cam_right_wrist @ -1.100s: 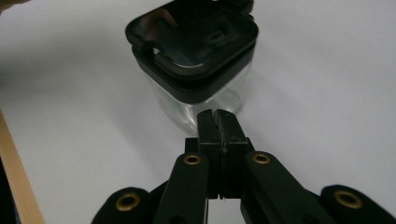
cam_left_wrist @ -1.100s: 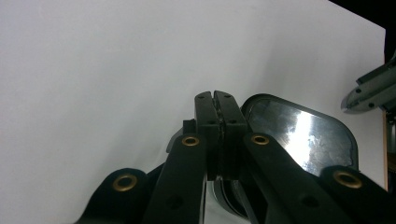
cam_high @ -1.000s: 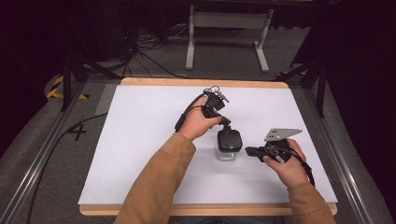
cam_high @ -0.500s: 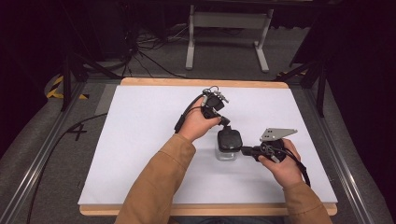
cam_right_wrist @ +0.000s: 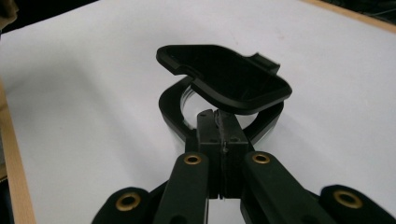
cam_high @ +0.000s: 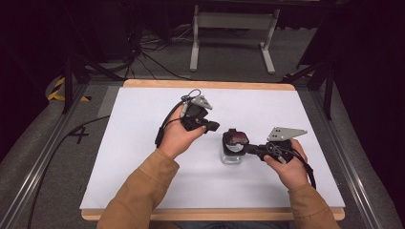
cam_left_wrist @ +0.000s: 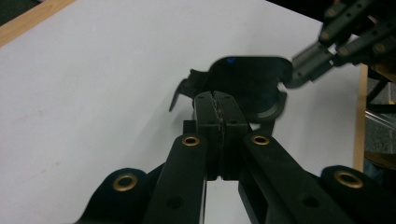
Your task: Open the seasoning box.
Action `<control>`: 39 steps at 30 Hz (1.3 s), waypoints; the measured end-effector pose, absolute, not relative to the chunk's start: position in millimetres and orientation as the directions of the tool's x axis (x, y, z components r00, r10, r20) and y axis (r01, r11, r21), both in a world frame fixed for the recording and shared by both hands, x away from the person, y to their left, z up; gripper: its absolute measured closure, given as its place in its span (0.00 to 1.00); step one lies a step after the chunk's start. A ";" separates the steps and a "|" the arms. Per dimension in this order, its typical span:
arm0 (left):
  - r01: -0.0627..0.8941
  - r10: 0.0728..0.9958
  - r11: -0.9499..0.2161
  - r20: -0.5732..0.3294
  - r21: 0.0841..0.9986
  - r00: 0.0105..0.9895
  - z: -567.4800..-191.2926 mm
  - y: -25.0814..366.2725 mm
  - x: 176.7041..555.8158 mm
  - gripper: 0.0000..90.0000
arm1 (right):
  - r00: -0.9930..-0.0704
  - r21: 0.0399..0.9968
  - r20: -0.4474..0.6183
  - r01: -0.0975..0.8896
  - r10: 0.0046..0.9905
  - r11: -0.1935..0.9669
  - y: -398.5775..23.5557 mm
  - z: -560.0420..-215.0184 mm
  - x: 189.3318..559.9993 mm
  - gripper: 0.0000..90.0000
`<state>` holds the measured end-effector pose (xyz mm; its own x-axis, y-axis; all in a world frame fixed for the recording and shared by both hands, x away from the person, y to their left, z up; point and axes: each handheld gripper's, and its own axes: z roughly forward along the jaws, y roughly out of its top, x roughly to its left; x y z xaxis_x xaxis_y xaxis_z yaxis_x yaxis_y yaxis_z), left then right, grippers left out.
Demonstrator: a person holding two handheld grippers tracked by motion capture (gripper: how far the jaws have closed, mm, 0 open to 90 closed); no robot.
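A small clear container [cam_high: 232, 153] with a black rim stands at mid-table, its black flip lid [cam_high: 236, 138] raised. In the right gripper view the lid [cam_right_wrist: 224, 81] tilts up over the black rim ring [cam_right_wrist: 170, 112]. My right gripper [cam_high: 249, 148] comes in from the right, shut, and its tips [cam_right_wrist: 218, 116] sit at the rim's near side under the lid. My left gripper [cam_high: 213, 126] is held just left of the container, apart from it, shut with nothing between its jaws [cam_left_wrist: 220, 100]. Beyond it are the black lid [cam_left_wrist: 250, 84] and the other gripper [cam_left_wrist: 327, 44].
The white table top [cam_high: 143, 143] has wooden edges front and back [cam_high: 205, 84]. Metal rails run along both sides, with cables and a frame stand on the floor behind. Both forearms enter from the bottom edge.
My right gripper has moved left up to the container's rim, and the lid now stands raised. The left gripper has barely moved.
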<state>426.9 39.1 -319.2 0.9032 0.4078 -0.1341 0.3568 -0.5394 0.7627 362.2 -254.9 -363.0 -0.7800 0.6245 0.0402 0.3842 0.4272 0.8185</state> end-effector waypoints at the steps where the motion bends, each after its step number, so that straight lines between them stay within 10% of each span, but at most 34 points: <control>1: 0.356 0.407 -0.539 -0.134 0.763 0.904 -319.9 42.7 423.2 1.00 | -0.780 0.824 0.039 0.378 0.625 0.421 -254.3 -361.6 363.1 1.00; 39: 0.329 0.371 -0.483 -0.150 0.812 0.916 -381.3 -2.1 387.0 1.00 | -0.761 0.888 0.062 0.338 0.646 0.312 -253.6 -346.6 401.4 1.00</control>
